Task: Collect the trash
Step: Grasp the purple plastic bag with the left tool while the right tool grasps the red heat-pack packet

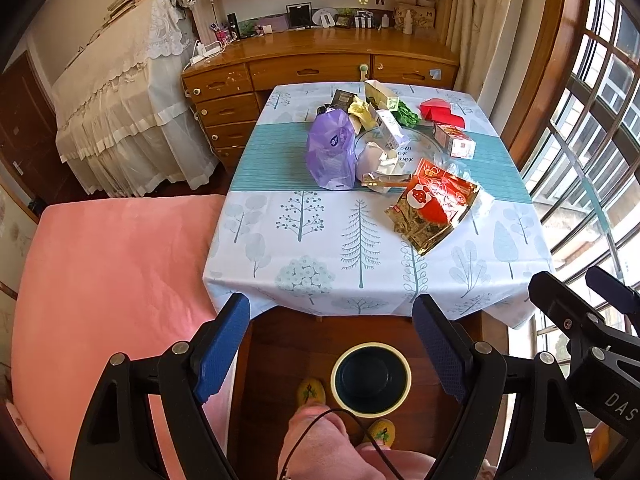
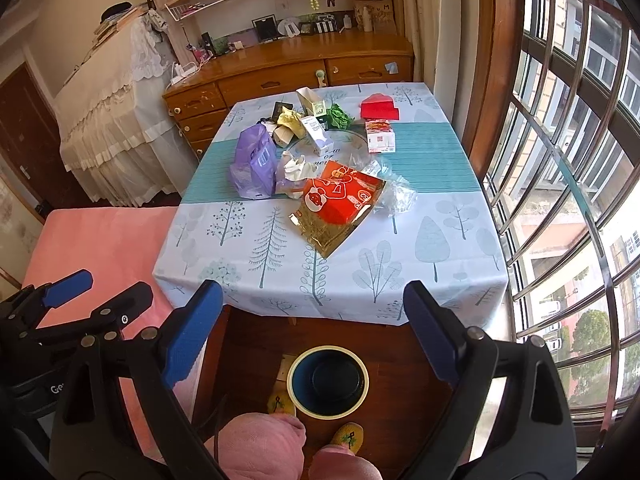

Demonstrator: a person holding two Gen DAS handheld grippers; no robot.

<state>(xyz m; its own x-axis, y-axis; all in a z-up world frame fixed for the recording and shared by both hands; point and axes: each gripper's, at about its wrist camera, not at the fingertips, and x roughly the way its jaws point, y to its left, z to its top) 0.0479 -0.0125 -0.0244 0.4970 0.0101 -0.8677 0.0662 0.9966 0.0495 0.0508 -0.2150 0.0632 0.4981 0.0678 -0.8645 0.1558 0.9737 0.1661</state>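
Trash lies on the table (image 1: 304,248): a red and gold snack bag (image 1: 434,208) (image 2: 340,204), a purple plastic bag (image 1: 330,152) (image 2: 254,162), crumpled white paper (image 1: 380,160) (image 2: 294,168), small cartons and a red envelope (image 1: 442,114) (image 2: 380,108). A dark round bin with a pale rim (image 1: 371,380) (image 2: 328,380) stands on the floor before the table. My left gripper (image 1: 334,308) is open and empty above the bin. My right gripper (image 2: 314,296) is open and empty beside it, and also shows in the left wrist view (image 1: 584,280).
A pink bed (image 1: 112,300) lies left of the table. A wooden desk (image 1: 320,64) stands behind it, a barred window (image 2: 580,160) to the right. The person's knees and yellow slippers (image 1: 310,392) are next to the bin.
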